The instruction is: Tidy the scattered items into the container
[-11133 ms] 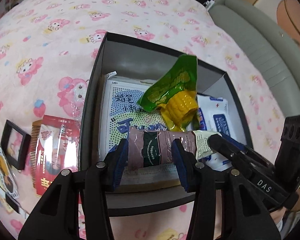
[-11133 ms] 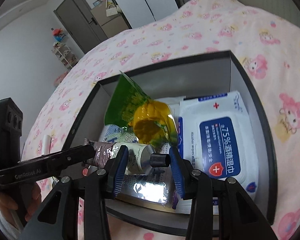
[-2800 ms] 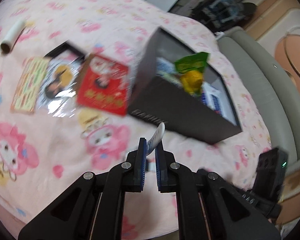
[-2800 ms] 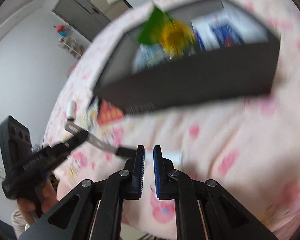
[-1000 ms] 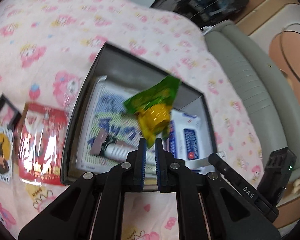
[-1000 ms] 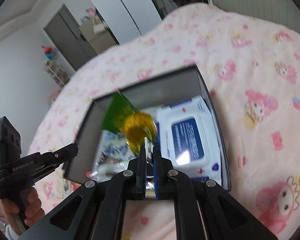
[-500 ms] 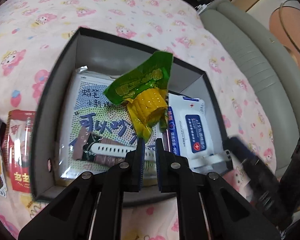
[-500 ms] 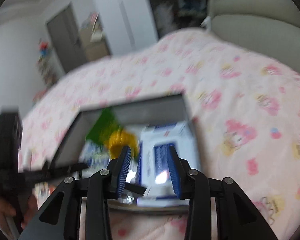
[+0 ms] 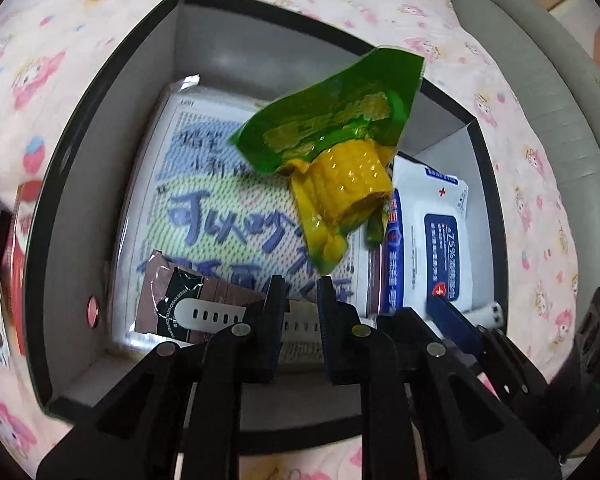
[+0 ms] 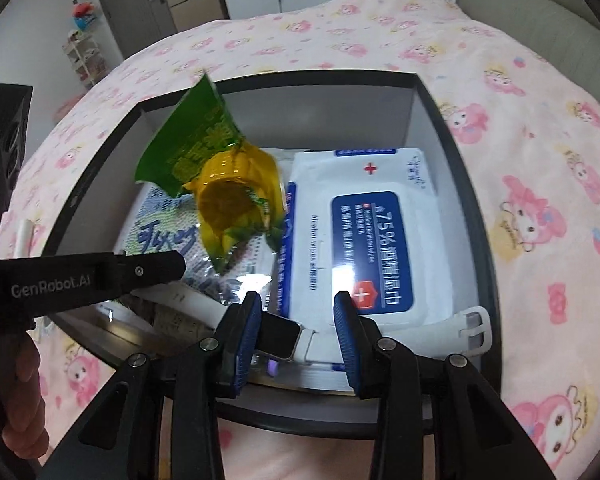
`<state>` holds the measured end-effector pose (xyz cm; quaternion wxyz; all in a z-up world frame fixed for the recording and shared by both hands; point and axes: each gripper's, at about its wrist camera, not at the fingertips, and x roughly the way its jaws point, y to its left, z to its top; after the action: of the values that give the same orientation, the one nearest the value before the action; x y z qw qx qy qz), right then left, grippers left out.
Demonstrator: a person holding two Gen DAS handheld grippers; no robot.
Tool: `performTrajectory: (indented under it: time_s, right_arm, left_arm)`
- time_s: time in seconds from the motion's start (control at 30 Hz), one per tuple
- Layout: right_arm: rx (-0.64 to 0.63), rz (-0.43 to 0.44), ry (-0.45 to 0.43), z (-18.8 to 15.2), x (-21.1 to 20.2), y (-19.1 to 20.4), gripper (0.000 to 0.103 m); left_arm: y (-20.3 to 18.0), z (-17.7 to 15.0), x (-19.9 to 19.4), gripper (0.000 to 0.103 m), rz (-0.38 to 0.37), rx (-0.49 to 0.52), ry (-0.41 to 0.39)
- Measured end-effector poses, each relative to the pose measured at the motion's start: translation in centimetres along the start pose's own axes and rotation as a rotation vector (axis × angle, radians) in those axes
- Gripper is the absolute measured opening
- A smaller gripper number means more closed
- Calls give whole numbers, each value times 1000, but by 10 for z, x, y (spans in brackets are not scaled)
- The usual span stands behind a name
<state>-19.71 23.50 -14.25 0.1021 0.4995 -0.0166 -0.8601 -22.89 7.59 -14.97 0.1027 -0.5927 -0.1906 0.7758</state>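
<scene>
Covering bed: pink cartoon bedspread [image 10: 540,128]

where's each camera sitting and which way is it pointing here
Left wrist: sits on the left tongs, looking steeply down into the black box; its own jaws are opening over the white watch strap, with the right tongs at lower right.
Right wrist: sits on the right tongs, looking down into the box from its other near corner; its open jaws straddle the smartwatch, and the left tongs and a hand show at left.
Shared: box, corn packet, wet wipes pack, watch.
</scene>
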Motion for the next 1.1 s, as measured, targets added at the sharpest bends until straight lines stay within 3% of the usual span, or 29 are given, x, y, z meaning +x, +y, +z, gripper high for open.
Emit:
performTrajectory:
  time_s: [0.1,0.2,0.3,0.4,0.5,0.67,0.77,0.83,0.87,0.93,1.0,1.1]
  right_arm:
    - [-8,44,9,1,1,1,33]
    - [-8,26,-4,3,-3,2,33]
    - [-14,-84,-53,0,-6,4,34]
    - [24,-55,4,-2,3,-2,36]
    - [19,-40,5,-3,-2,-4,36]
    - [30,-15,-24,-4,-27,-1,36]
    - [19,-18,-74,-2,-49,7,47]
    - [17,-31,-114,1,-65,13,60]
    - [19,-38,-135,3,-74,15,63]
    - [32,-55,-186,12,-92,20,79]
    - [47,-73,-247,20,-112,25,81]
    - [45,-99,-321,23,-140,38,86]
  left_arm:
    - [2,-6,-7,15,-19,6,-2]
    - [-2,-7,-11,15,-31,45,-41]
    - [-3,-8,-7,16,-23,60,-43]
    - [-2,-9,1,16,-12,66,-26]
    - [-3,-10,-8,16,-25,83,-44]
    - [-12,-12,-40,24,-11,140,-174]
    - [-19,-17,-72,40,-21,160,-277]
    - [-23,-19,-94,56,-10,179,-346]
    - [-27,-19,-104,58,1,193,-381]
    - [-33,-22,-126,68,17,224,-445]
    - [-35,-17,-144,75,23,247,-495]
    - [-30,-27,-174,93,31,244,-574]
